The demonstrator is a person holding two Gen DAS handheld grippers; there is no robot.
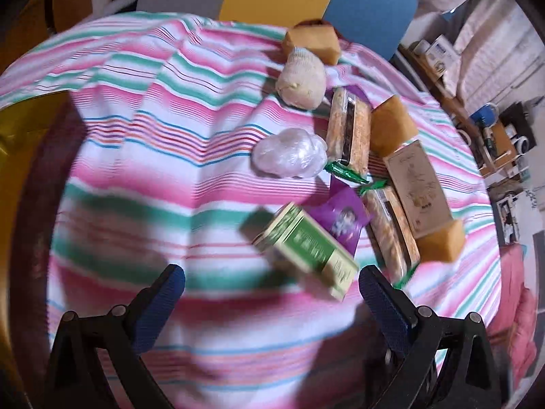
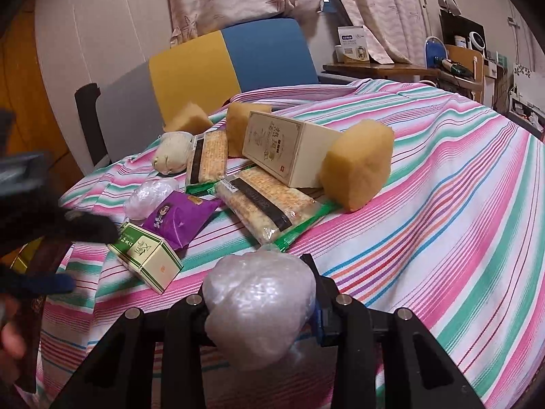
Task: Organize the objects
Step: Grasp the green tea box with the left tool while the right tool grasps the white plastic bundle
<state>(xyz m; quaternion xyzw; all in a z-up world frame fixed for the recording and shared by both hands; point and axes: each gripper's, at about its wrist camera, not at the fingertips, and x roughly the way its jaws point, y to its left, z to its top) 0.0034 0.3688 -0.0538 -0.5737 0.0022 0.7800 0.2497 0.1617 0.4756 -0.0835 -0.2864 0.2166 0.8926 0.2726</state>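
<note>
Striped cloth [image 2: 425, 177], curtained room; left tongs [image 1: 272, 283] apart, right tongs [image 2: 262, 303] clamped on plastic bundle [image 2: 259, 306].

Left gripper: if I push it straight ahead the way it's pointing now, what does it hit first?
Most likely the green box. The left gripper is open, and the box lies just beyond its fingertips, nearer the right finger. Left of the box there is only striped cloth. The picture is blurred, so depth is uncertain.

Soft, warm indoor light, moderately bright. The left wrist view is smeared by motion blur, worst on the striped cloth [image 1: 163, 170]. The right wrist view is sharper. Fisheye bending and dark corners frame both.
</note>
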